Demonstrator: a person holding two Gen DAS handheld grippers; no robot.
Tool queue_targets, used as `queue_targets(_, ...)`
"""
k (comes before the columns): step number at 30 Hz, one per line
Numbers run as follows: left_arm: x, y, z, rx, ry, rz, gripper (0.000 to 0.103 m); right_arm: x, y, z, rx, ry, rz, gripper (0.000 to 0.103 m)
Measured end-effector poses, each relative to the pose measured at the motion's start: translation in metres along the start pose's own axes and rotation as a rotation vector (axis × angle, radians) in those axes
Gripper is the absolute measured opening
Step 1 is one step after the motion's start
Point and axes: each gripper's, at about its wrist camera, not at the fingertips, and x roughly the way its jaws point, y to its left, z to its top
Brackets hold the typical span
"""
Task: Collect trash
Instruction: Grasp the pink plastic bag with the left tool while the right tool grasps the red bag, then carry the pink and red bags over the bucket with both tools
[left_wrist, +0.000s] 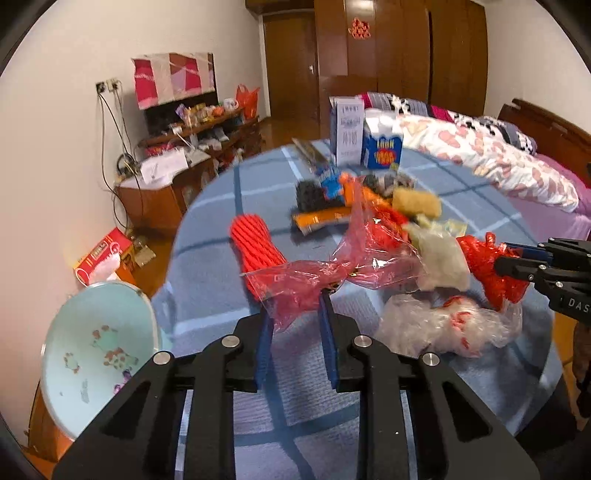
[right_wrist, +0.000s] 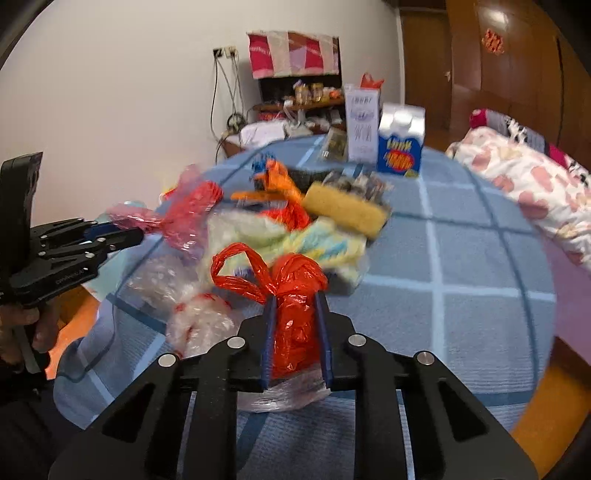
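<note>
A round table with a blue checked cloth (left_wrist: 229, 295) carries a heap of trash. My left gripper (left_wrist: 295, 306) is shut on a pink see-through plastic bag (left_wrist: 332, 273) that trails toward the heap; it also shows in the right wrist view (right_wrist: 177, 221). My right gripper (right_wrist: 295, 306) is shut on a knotted red plastic bag (right_wrist: 291, 291), seen in the left wrist view (left_wrist: 487, 266) at the right. Between them lie a clear bag with red print (left_wrist: 443, 325), a yellowish sponge (right_wrist: 343, 206) and orange wrappers (right_wrist: 280, 184).
A pale green basin (left_wrist: 96, 350) stands beside the table at the lower left. A red coil of rope (left_wrist: 255, 247) lies on the cloth. Two cartons (left_wrist: 380, 147) stand at the table's far edge. A bed (left_wrist: 498, 155) is to the right, a cluttered cabinet (left_wrist: 177, 162) by the wall.
</note>
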Motion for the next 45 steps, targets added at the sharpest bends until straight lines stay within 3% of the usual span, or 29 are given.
queue_targets(6,-0.032,0.015,0.009,-0.027,-0.056,0.051,0.024,-0.027,-0.002,0.015,0.001,-0.091,-0.060,0.021)
queue_targets(15,-0.049,0.052,0.003,-0.094,-0.067,0.155,0.024,-0.015,0.024,0.050,-0.035,-0.177,-0.018,0.021)
queue_targets(29,-0.051,0.107,-0.013,-0.211,-0.069,0.291,0.024,0.035,0.084,0.087,-0.114,-0.211,0.073,0.021)
queue_targets(45,-0.061,0.142,-0.029,-0.262,-0.054,0.352,0.024,0.071,0.133,0.102,-0.178,-0.197,0.133,0.021)
